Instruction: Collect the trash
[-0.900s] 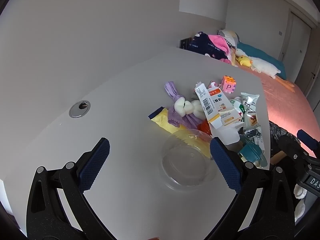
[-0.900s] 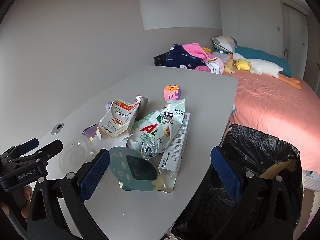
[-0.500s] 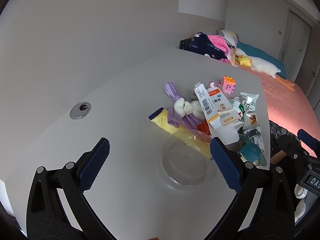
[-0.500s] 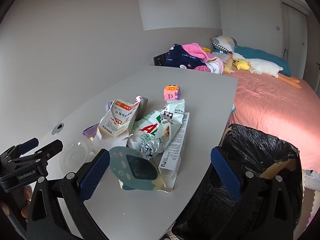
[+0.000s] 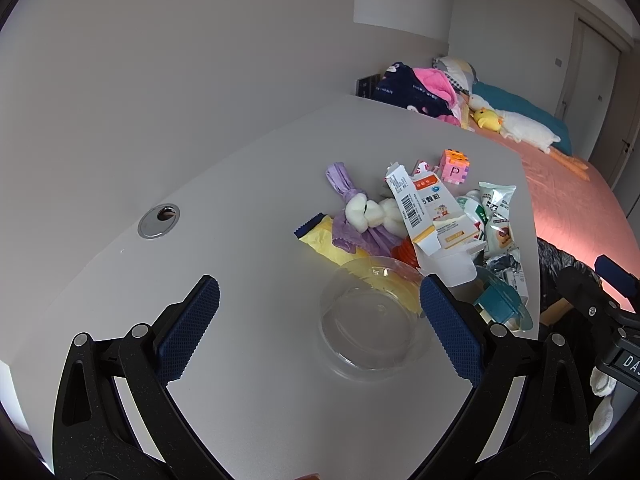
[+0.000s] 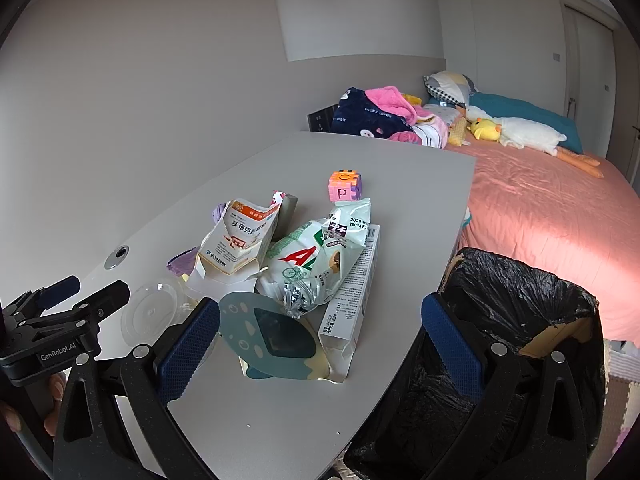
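A: Left wrist view: left gripper [image 5: 318,322] hovering over the table [image 5: 240,200], jaws spread wide, nothing held. Clear lid [image 5: 370,320] lying flat between the pads, touched by neither.

B: Right wrist view: right gripper [image 6: 320,336] likewise spread wide and empty, poised above the near table edge. Teal pouch [image 6: 276,340] just ahead of it.

A: Progress?

B: Looks like barely begun. Whole pile sitting on the table: torn carton [image 6: 236,240], green bag [image 6: 304,264], long box [image 6: 354,292], teal pouch, clear lid. Yellow wrapper [image 5: 320,240] and purple cloth [image 5: 352,232] tucked under the carton's far side.

A: And the bin [image 6: 520,320]?

B: Standing beside the table's right edge, black liner open. Inside mostly dark; only a brown cardboard flap showing at the rim. No telling whether any trash lies in it.

A: Anything not trash?

B: Pink cube [image 6: 344,186] behind the pile, probably a toy, perhaps to stay. Same doubt over the cloth and the white fluffy thing [image 5: 368,216] lying on it.

A: So, left to do?

B: Nearly everything, by the look of it: each piece picked up and dropped into the bin. Lid nearest the left pads, pouch nearest the right.
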Available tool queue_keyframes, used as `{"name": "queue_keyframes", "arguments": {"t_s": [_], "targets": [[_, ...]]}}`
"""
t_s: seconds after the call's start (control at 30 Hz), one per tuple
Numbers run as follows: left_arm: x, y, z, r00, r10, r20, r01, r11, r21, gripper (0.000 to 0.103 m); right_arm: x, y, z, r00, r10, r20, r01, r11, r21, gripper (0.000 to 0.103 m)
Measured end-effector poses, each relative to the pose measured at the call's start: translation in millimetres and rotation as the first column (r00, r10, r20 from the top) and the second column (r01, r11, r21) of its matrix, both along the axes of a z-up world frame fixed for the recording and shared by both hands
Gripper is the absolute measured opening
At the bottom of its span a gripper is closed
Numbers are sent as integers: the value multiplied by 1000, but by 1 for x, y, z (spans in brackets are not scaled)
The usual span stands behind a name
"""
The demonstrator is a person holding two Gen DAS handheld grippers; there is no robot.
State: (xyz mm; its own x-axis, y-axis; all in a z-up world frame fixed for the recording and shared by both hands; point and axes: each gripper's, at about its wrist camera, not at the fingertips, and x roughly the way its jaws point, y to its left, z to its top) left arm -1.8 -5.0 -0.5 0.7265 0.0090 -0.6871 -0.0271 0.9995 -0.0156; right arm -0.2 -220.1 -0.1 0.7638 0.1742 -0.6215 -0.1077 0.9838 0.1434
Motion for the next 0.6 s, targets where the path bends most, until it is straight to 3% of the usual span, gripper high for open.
{"name": "queue_keyframes", "arguments": {"t_s": [0.6], "targets": [[0, 1, 3, 1000, -5, -2, 5, 1000, 0, 97, -1, 0, 0, 1000, -1, -3, 1, 1000, 1, 100]]}}
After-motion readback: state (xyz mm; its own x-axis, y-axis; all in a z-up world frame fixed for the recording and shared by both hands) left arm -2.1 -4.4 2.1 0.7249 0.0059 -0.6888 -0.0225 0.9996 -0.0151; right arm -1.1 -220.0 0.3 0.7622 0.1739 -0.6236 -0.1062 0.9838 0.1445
